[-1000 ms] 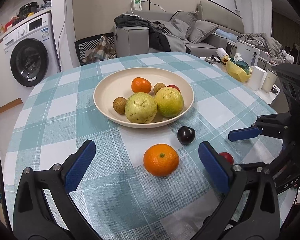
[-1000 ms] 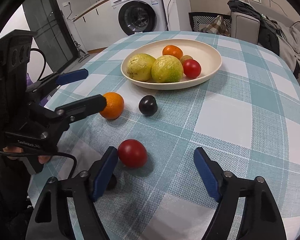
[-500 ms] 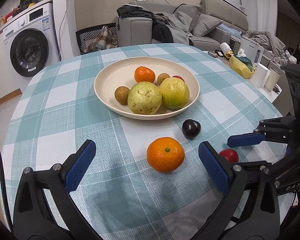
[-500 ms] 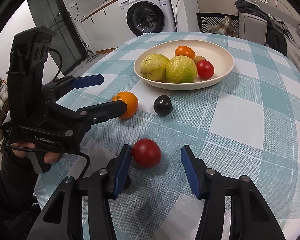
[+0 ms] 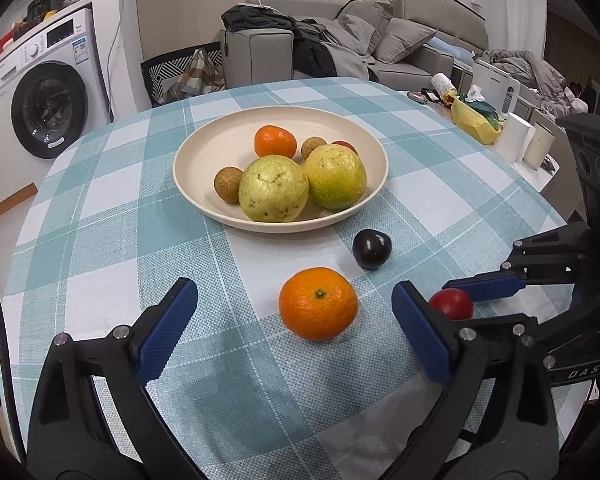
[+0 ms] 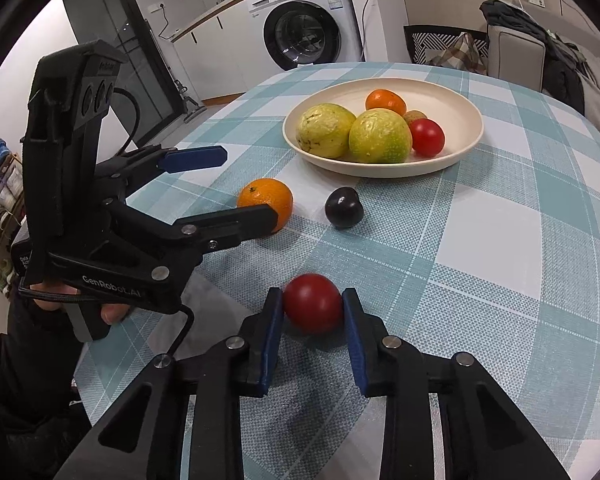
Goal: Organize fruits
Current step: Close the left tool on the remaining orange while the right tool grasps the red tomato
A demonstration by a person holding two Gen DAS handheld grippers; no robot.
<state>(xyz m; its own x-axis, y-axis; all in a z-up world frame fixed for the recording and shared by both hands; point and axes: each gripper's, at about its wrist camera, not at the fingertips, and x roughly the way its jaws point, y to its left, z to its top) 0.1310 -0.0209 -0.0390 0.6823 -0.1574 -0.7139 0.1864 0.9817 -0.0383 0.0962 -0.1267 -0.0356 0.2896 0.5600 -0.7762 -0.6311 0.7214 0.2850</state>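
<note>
Loose fruit: an orange (image 5: 318,303) and a dark plum (image 5: 372,249) lie on the checked bench (image 5: 100,208) between the claws and the bowl, near each other but apart.
Red tomato (image 6: 313,303): sits on the bench near its front edge, well apart from the bowl.
Right claw (image 6: 311,330): low over the bench, both blue pads closed against the tomato's sides.
Left claw (image 5: 296,330): jaws spread wide and holding nothing, hovering with the orange just ahead between its pads.
Bowl (image 6: 466,106): cream, shallow, at mid-bench; holds two big yellow-green fruits, a small orange, a red tomato and small brown fruits.
Background: washing machine (image 6: 306,36) and a grey sofa (image 5: 404,46) behind the bench.
</note>
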